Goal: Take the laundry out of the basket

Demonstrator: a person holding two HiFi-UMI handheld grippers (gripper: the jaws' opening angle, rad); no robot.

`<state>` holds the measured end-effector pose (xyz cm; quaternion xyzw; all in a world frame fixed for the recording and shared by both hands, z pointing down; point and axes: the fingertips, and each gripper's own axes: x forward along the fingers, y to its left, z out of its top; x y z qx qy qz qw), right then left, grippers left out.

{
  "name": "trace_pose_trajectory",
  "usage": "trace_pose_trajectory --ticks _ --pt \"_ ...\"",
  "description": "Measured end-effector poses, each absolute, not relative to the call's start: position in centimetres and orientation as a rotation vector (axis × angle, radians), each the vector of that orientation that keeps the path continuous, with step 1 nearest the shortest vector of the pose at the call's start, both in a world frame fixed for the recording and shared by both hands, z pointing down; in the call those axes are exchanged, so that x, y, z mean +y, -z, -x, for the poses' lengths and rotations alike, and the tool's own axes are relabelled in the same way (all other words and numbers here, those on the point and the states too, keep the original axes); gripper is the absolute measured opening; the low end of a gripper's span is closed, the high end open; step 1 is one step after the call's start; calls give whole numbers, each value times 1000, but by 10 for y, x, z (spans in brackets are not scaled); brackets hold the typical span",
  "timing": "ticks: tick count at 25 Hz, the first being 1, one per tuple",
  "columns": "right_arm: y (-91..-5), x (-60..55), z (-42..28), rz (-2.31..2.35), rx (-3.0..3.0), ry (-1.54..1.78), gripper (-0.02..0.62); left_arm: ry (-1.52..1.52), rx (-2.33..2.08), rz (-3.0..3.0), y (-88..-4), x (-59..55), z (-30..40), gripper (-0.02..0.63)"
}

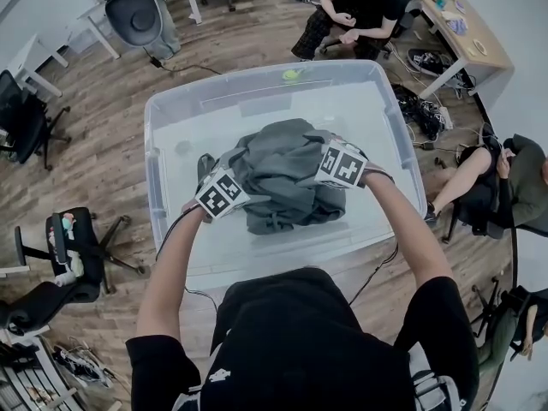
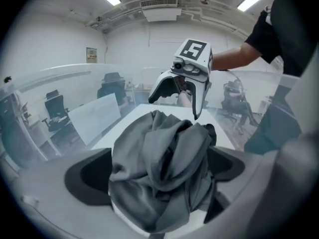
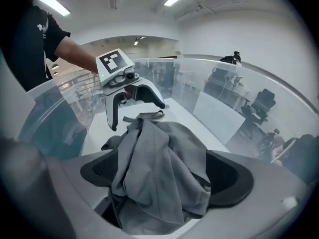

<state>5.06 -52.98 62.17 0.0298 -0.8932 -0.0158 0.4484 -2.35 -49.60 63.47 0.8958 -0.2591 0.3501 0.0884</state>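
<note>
A crumpled grey garment [image 1: 282, 174] lies in the middle of the clear plastic basket [image 1: 154, 118]. My left gripper [image 1: 224, 168] reaches into its left side and my right gripper [image 1: 321, 148] into its right side, the two facing each other across the heap. In the left gripper view the garment [image 2: 159, 148] bulges between the left gripper's [image 2: 157, 171] wide jaws, with the right gripper [image 2: 174, 106] beyond it. In the right gripper view the cloth [image 3: 159, 153] likewise fills the gap of the right gripper [image 3: 164, 176], and the left gripper [image 3: 135, 114] stands open behind it.
A small green object [image 1: 292, 74] sits at the basket's far rim. Seated people [image 1: 355, 11] and office chairs [image 1: 60, 255] ring the basket on the wooden floor. A desk [image 1: 462, 32] stands at the upper right.
</note>
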Motion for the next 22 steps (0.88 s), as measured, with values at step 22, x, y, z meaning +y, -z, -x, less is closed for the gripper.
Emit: trace_pose_trajectory --ticks 22 --pt "-708 -531 -54 124 -1988 69 597 -1199 -676 -2529 -706 -505 40 583"
